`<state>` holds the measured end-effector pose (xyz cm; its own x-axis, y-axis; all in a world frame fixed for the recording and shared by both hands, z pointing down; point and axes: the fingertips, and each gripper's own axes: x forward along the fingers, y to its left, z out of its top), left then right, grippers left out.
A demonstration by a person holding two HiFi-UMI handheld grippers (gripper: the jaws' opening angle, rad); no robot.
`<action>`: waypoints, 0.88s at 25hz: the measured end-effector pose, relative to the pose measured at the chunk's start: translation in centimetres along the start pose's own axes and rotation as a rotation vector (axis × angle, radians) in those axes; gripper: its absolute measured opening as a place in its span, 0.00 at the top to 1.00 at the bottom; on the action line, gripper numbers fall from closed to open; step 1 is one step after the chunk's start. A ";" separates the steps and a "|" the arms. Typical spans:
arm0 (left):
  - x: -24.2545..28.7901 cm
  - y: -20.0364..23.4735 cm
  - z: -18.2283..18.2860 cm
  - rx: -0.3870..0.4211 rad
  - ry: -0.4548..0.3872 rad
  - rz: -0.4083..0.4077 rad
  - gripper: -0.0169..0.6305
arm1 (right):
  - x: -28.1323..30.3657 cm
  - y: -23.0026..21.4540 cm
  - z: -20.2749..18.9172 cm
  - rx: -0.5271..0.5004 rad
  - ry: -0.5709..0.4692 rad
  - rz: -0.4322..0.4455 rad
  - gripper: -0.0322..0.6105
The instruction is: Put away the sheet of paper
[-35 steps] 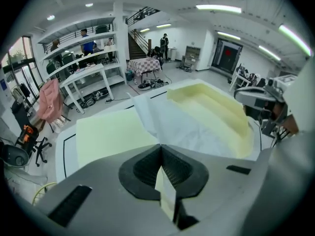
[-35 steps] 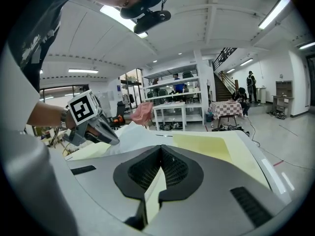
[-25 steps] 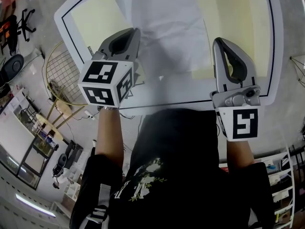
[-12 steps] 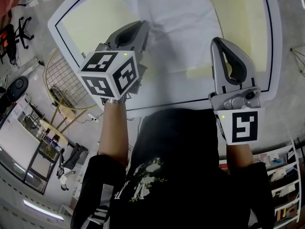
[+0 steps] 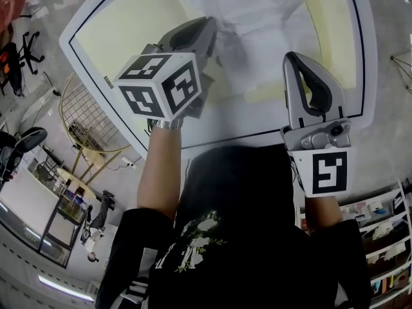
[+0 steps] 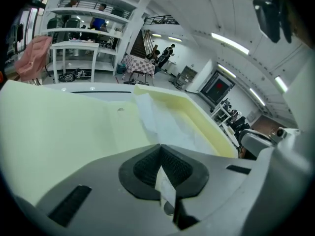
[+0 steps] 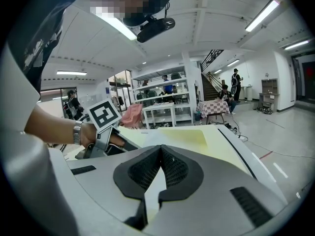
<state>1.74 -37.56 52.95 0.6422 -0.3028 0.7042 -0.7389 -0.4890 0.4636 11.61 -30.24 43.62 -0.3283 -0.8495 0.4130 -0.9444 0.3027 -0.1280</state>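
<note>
Left claw (image 5: 207, 29) and right claw (image 5: 297, 63) are both closed and empty. The sheet of paper (image 5: 257, 18) lies flat, far-centre on the yellow surface (image 5: 122, 31). It looks light and limp, so pinching its near edge seems best.

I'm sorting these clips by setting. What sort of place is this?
Probably a large indoor workshop or lab hall: open white shelving racks, a staircase at the back, and long ceiling strip lights.
</note>
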 end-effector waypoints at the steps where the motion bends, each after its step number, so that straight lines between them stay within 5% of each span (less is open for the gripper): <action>1: 0.3 -0.5 0.1 -0.003 -0.005 -0.013 0.97 | -0.2 -0.3 -0.1 0.004 -0.003 -0.009 0.95; 13: 3.2 -3.3 1.1 0.032 -0.035 -0.042 0.97 | -2.3 -2.3 0.5 0.002 -0.023 -0.046 0.95; 15: 3.5 -3.1 1.1 0.026 -0.038 -0.034 0.89 | -2.4 -2.4 0.3 -0.001 -0.021 -0.046 0.95; 22: 4.2 -3.2 1.7 -0.009 -0.074 -0.023 0.87 | -2.3 -2.2 0.0 0.006 -0.020 -0.023 0.95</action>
<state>7.11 -38.68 53.51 0.6724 -0.3514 0.6515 -0.7251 -0.4895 0.4843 14.44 -28.96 42.95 -0.3066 -0.8645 0.3982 -0.9518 0.2803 -0.1244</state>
